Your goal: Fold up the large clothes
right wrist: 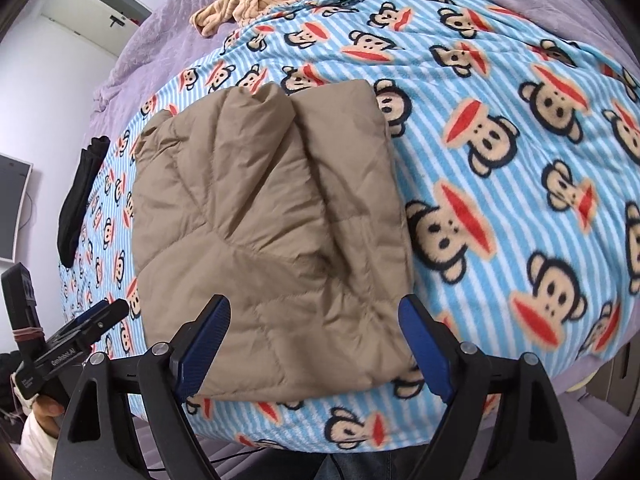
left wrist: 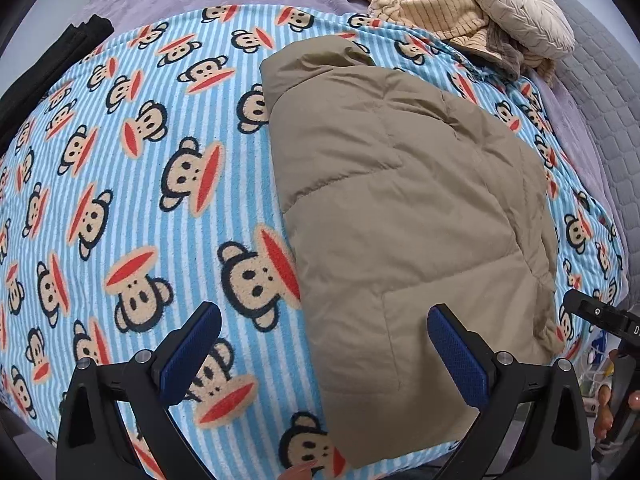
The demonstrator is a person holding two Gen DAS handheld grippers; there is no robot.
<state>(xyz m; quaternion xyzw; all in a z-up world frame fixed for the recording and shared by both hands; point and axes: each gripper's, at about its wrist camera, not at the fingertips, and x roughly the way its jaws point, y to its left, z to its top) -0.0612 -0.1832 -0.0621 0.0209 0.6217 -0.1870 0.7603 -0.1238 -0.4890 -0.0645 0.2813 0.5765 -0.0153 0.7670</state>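
Note:
A tan padded jacket (left wrist: 404, 216) lies folded into a thick bundle on a blue striped blanket with monkey faces (left wrist: 132, 168). My left gripper (left wrist: 324, 316) hovers open over the jacket's near left edge, one finger above the blanket and the other above the jacket. In the right wrist view the same jacket (right wrist: 264, 216) fills the middle. My right gripper (right wrist: 316, 308) stands open over the jacket's near hem, its blue pads (right wrist: 424, 352) wide apart and pressing on nothing. The left gripper's tip (right wrist: 92, 320) shows at the left, held by a hand.
A heap of beige and brown clothes (left wrist: 436, 12) and a cream round cushion (left wrist: 516, 8) lie at the far side. A black garment (left wrist: 56, 60) lies along the blanket's far left edge. Purple bedding (right wrist: 168, 32) surrounds the blanket. A screen (right wrist: 12, 208) hangs on the wall.

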